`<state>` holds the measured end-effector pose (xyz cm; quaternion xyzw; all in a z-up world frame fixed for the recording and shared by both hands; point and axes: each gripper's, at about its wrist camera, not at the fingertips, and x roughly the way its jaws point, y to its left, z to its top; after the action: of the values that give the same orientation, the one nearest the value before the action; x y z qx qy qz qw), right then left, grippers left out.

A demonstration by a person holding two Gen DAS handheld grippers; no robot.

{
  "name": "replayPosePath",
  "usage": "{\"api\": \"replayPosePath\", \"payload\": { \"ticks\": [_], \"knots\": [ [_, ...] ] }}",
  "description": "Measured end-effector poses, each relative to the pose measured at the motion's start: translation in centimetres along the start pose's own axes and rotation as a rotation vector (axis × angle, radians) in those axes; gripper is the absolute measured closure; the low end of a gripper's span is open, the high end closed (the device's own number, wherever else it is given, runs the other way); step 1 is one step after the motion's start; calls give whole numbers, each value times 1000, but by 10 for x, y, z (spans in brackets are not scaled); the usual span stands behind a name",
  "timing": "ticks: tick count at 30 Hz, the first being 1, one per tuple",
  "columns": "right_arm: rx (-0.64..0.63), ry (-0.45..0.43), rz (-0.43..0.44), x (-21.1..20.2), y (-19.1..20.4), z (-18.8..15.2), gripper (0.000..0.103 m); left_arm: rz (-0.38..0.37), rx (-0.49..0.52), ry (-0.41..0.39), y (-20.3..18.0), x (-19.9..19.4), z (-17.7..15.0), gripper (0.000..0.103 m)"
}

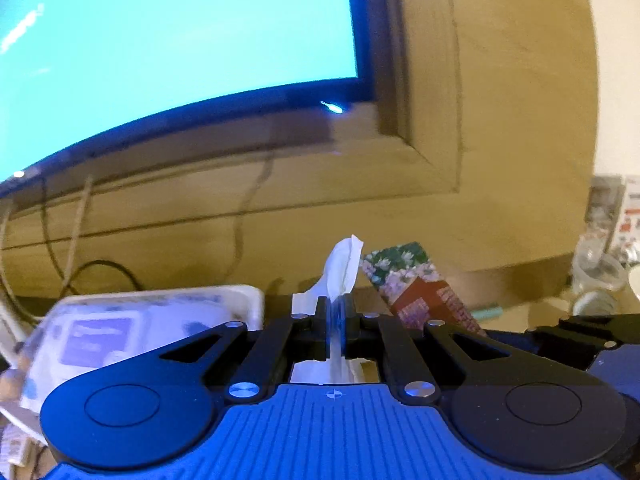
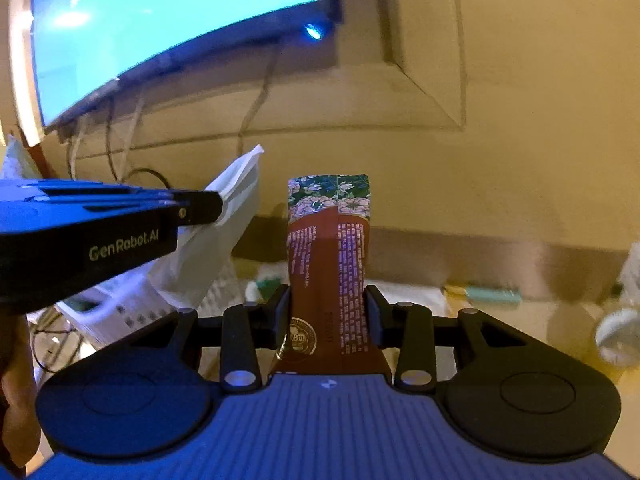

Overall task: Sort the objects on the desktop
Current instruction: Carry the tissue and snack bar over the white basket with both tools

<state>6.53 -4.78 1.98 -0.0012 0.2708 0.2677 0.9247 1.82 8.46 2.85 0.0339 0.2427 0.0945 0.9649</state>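
In the left wrist view my left gripper (image 1: 336,314) is shut on a thin white tissue (image 1: 345,264) that sticks up between the pads. In the right wrist view my right gripper (image 2: 328,308) is shut on an upright red-brown snack packet (image 2: 328,240) with a floral green top. The left gripper (image 2: 210,206) reaches in from the left there, with the white tissue (image 2: 228,220) hanging from it, just left of the packet. The left wrist view shows the packet (image 1: 416,284) tilted at the right of the tissue. Both grippers are raised above the desk.
A lit monitor (image 1: 176,40) hangs on the wooden wall (image 2: 480,140) ahead, with cables (image 1: 76,232) below it. A white wipes pack (image 1: 152,320) lies low at the left. A teal pen (image 2: 492,294) and a white round container (image 2: 616,336) are on the desk at the right.
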Motion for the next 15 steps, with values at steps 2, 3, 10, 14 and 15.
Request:
{"api": "replayPosePath", "payload": {
  "ticks": [2,3,10,14,15],
  "knots": [
    [-13,-17,25,0,14,12,59,27,-13,-9,14,-6,7,103],
    [-20,-25,37,1,20,17,59,45,-18,-16,21,-9,10,103],
    [-67,-50,147,11,86,46,59,144,-43,-31,81,-27,12,103],
    [-90,-30,196,35,130,50,59,201,-62,-7,122,-27,-2,103],
    [-91,-19,209,41,140,50,59,212,-62,-2,130,-26,-5,103]
  ]
}}
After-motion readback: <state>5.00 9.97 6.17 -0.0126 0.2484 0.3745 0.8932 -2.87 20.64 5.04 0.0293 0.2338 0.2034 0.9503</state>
